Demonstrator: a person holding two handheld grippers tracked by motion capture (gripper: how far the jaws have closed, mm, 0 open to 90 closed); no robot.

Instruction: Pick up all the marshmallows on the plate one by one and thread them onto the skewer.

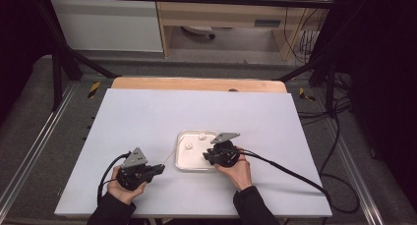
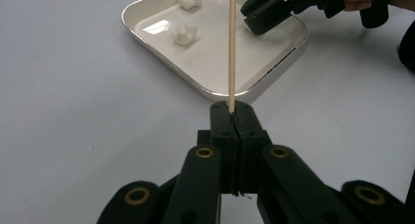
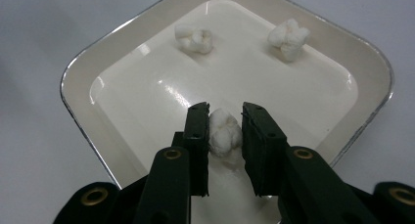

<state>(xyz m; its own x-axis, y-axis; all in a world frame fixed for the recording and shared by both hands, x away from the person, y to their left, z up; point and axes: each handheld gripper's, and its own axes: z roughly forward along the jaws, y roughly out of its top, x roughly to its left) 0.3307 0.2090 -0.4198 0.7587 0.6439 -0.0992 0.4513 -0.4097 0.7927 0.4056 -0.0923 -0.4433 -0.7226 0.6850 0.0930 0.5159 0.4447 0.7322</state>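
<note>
Three marshmallows, one skewer, one tray.
We see the right gripper (image 3: 223, 116) clamped on one marshmallow (image 3: 224, 133) in the tray (image 3: 78, 82); two more (image 3: 194, 38) (image 3: 288, 38) lie beyond. The left gripper (image 2: 234, 109) pinches the skewer (image 2: 231, 48). No writing legible.

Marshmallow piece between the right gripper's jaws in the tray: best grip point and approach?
Grip the marshmallow piece across its lumpy middle, coming from above along the right gripper line, one pad on each side. It lies loose on the flat floor of the tray, away from the raised rim and from the two other pieces. It looks soft, so probably close gently.
</note>
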